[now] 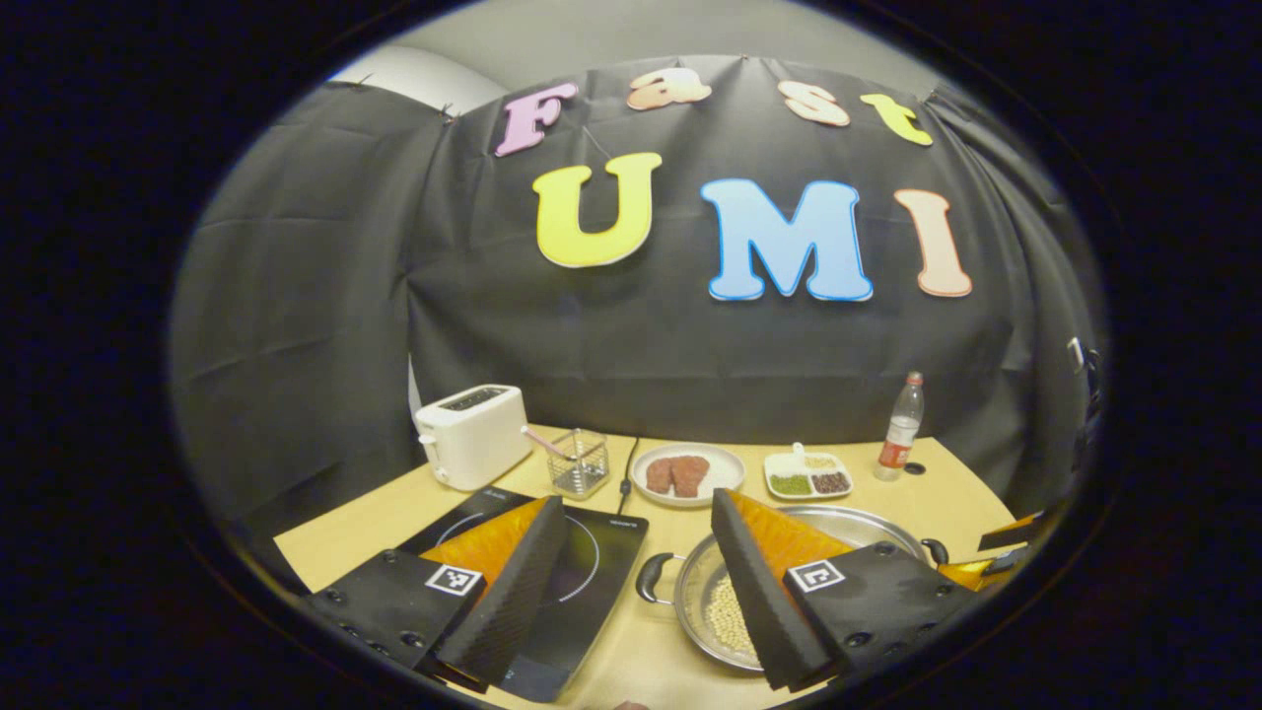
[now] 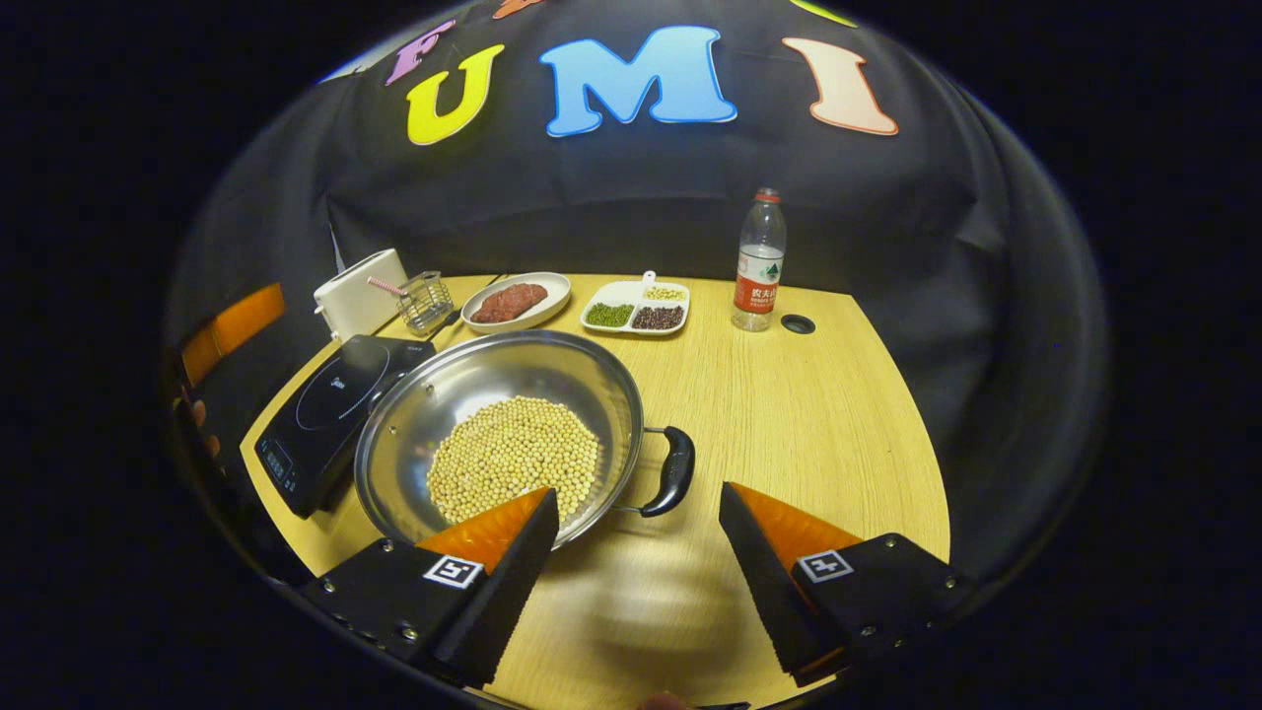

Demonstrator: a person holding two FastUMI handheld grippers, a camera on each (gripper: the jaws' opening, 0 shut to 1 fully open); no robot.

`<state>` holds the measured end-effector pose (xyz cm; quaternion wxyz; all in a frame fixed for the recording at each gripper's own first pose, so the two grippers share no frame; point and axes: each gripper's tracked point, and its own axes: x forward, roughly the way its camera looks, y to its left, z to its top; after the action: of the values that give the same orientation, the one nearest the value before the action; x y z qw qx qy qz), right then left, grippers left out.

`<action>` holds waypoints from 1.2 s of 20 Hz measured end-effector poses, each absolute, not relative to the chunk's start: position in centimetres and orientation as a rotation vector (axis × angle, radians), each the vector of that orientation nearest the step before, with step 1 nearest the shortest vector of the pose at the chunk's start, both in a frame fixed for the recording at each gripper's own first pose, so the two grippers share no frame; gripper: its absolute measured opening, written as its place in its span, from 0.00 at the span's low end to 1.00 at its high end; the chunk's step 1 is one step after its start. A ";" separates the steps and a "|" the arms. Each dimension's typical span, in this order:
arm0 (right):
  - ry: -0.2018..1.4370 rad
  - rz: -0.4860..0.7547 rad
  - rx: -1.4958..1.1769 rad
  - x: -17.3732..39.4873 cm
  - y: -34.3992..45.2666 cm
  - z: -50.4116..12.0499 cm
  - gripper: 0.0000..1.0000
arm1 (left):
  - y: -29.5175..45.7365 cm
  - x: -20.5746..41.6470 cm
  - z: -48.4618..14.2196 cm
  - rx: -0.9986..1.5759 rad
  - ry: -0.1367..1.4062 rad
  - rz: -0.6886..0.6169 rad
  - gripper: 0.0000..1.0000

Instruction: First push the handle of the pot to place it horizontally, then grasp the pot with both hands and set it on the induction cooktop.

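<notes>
Wooden tabletop [image 2: 789,414] lies bare right of the steel pot [image 2: 473,385] (soybeans [image 2: 513,454] inside), which overlaps the induction cooktop [image 2: 325,414] at the left edge. Right gripper [image 2: 636,552] spread wide near the pot's handle [image 2: 675,468]. Left gripper [image 1: 641,582] likewise spread, one finger [image 1: 759,582] hiding part of the pot.

Both views face the wall, sharing the pot [image 1: 725,602] [image 2: 493,434].

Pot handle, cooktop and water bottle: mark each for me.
pot handle [image 2: 674,470]: right gripper view, on the black grip.
induction cooktop [image 2: 330,394]: right gripper view, on its glass top.
water bottle [image 2: 759,266]: right gripper view, on the label.
</notes>
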<state>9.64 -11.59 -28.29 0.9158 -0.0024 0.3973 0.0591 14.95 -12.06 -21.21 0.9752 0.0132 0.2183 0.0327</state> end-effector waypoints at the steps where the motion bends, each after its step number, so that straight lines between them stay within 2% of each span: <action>1: 0.813 0.110 -0.002 9.9 -11.5 -28.2 1.00 | -12.3 15.3 -22.5 0.030 0.470 0.046 0.98; 4: 0.822 0.079 0.020 10.6 -10.6 -28.7 1.00 | -12.6 16.7 -25.6 0.041 0.548 -0.015 1.00; 10: 0.869 -0.016 0.071 12.3 -11.0 -30.0 1.00 | -13.2 17.6 -32.5 0.042 0.728 -0.115 0.95; 13: 0.896 -0.061 0.082 12.7 -11.5 -30.7 1.00 | -13.4 17.7 -34.9 0.040 0.802 -0.159 0.99; 19: 0.935 -0.102 0.080 13.0 -11.4 -31.9 1.00 | -14.0 17.8 -37.7 0.041 0.882 -0.232 1.00; 20: 0.944 -0.104 0.079 13.0 -11.2 -32.2 1.00 | -14.0 17.9 -38.0 0.047 0.892 -0.238 0.98; 22: 0.958 -0.110 0.077 13.3 -11.1 -32.8 1.00 | -14.2 18.1 -38.8 0.050 0.911 -0.250 1.00; 24: 0.973 -0.119 0.068 13.3 -11.1 -33.5 1.00 | -14.2 18.3 -39.1 0.059 0.919 -0.252 0.98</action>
<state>13.32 -11.05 -33.52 0.8817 0.0327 0.4672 -0.0574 18.32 -14.21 -39.14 0.8882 0.0285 0.4421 -0.1214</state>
